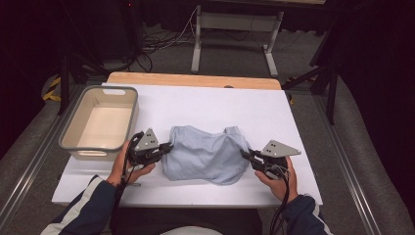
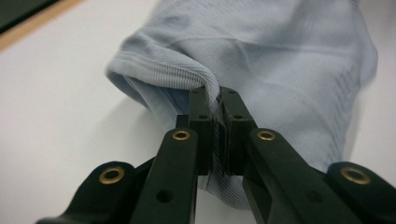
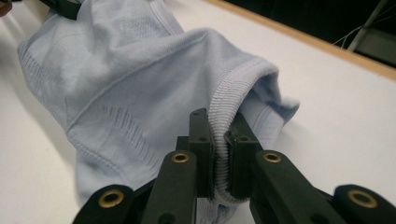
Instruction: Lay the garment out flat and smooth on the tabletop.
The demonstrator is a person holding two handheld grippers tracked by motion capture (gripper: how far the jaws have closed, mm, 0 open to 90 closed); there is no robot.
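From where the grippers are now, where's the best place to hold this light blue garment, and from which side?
Hold the light blue garment by its ribbed hems at the two opposite ends, coming in level from the left and the right. Those hems are thick, doubled edges standing off the white table, so they pinch cleanly. The left gripper and right gripper are already shut on them there.

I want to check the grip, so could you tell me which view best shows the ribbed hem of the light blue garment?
The right gripper view: the ribbed hem sits pinched in the right gripper. The left gripper view shows another edge clamped; the high view shows the whole garment.
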